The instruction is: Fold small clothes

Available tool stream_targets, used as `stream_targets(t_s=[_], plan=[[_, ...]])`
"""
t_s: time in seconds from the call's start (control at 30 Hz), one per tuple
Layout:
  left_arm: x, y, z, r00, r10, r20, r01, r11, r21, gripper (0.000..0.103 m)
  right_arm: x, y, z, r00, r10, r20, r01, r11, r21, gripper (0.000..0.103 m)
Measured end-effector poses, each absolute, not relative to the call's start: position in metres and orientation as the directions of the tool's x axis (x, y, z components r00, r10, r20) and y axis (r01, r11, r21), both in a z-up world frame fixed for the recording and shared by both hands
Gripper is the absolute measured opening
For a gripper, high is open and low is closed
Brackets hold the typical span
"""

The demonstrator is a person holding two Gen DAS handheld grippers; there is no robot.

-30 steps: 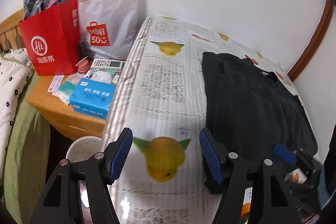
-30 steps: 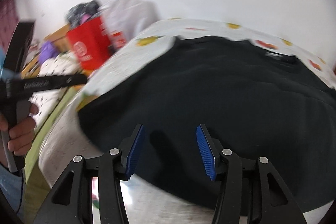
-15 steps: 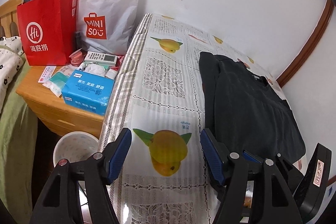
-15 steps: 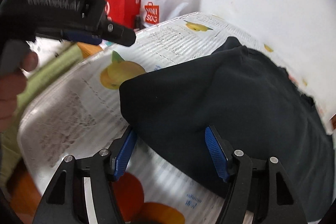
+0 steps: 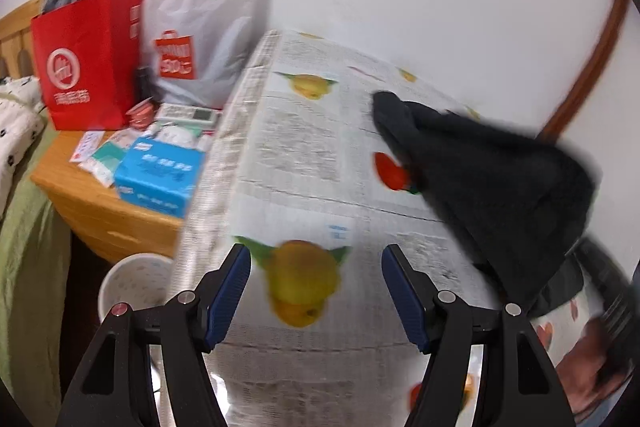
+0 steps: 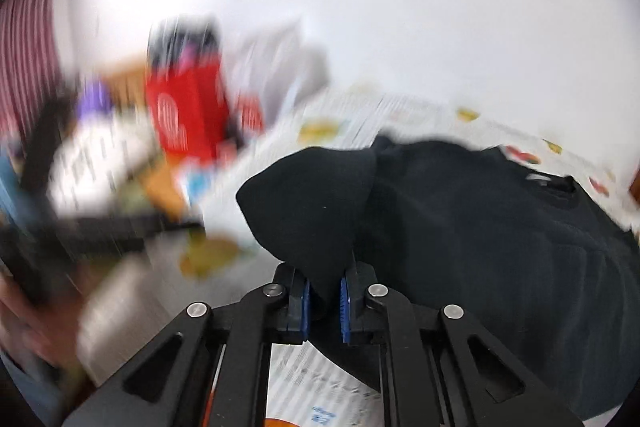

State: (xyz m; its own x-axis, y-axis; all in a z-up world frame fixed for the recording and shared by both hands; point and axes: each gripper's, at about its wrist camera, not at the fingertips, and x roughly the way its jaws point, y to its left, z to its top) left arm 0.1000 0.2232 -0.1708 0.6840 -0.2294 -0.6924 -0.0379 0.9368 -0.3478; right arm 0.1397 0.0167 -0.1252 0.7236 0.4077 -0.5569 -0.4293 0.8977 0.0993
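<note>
A black garment lies on a table covered by a fruit-print cloth. Its near edge is lifted off the cloth toward the right. In the right wrist view my right gripper has its jaws closing, the blue pads pressing on a raised fold of the black garment. The rest of the garment spreads to the right behind it. My left gripper hangs open over a printed yellow fruit, left of the garment, with nothing between its fingers.
A wooden nightstand left of the table carries a red paper bag, a white plastic bag, a blue tissue box and a remote control. A white bin stands below. A white wall backs the table.
My right gripper has shut on the garment's near-left edge and risen, pulling that edge up off the cloth. The left gripper has stayed open in about the same place.
</note>
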Motion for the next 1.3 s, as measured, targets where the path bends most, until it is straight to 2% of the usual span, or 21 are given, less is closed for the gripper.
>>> stream_targets(t_s=[0.1, 0.2, 0.4, 0.5, 0.67, 0.8, 0.93, 1.1, 1.17, 1.3], plan=[[0.099, 0.202, -0.166, 0.692, -0.288, -0.662, 0.039, 0.93, -0.365, 0.07, 0.142, -0.046, -0.107, 0.763, 0.439, -0.474, -0.349, 0.898, 0.269, 0.009], [0.097, 0.173, -0.161, 0.69, -0.328, -0.646, 0.113, 0.93, -0.351, 0.074, 0.139, -0.098, -0.115, 0.803, 0.388, -0.452, -0.254, 0.91, 0.329, 0.009], [0.097, 0.104, -0.16, 0.637, -0.415, -0.65, 0.257, 0.909, -0.329, 0.076, 0.146, -0.155, -0.161, 0.771, 0.293, -0.565, -0.105, 0.934, 0.342, 0.008], [0.095, 0.063, -0.167, 0.591, -0.451, -0.669, 0.335, 0.891, -0.305, 0.079, 0.148, -0.173, -0.178, 0.743, 0.299, -0.598, -0.072, 0.925, 0.373, 0.008], [0.093, 0.011, -0.181, 0.539, -0.453, -0.71, 0.395, 0.88, -0.263, 0.079, 0.149, -0.184, -0.187, 0.733, 0.327, -0.596, -0.077, 0.911, 0.405, 0.008], [0.1, -0.018, -0.19, 0.535, -0.391, -0.749, 0.382, 0.903, -0.198, 0.079, 0.147, -0.182, -0.175, 0.746, 0.375, -0.55, -0.136, 0.895, 0.425, 0.008], [0.1, -0.031, -0.197, 0.564, -0.299, -0.769, 0.353, 0.93, -0.103, 0.081, 0.137, -0.19, -0.151, 0.787, 0.409, -0.461, -0.198, 0.876, 0.439, 0.007], [0.095, -0.03, -0.196, 0.564, -0.32, -0.761, 0.361, 0.925, -0.122, 0.084, 0.103, -0.232, -0.152, 0.862, 0.382, -0.332, -0.183, 0.847, 0.499, 0.007], [0.094, -0.032, -0.196, 0.567, -0.306, -0.765, 0.362, 0.927, -0.103, 0.085, 0.098, -0.245, -0.169, 0.855, 0.355, -0.378, -0.133, 0.855, 0.502, 0.007], [0.087, -0.044, -0.199, 0.591, -0.252, -0.767, 0.374, 0.927, -0.016, 0.088, 0.115, -0.256, -0.209, 0.735, 0.322, -0.597, -0.017, 0.889, 0.458, 0.008]])
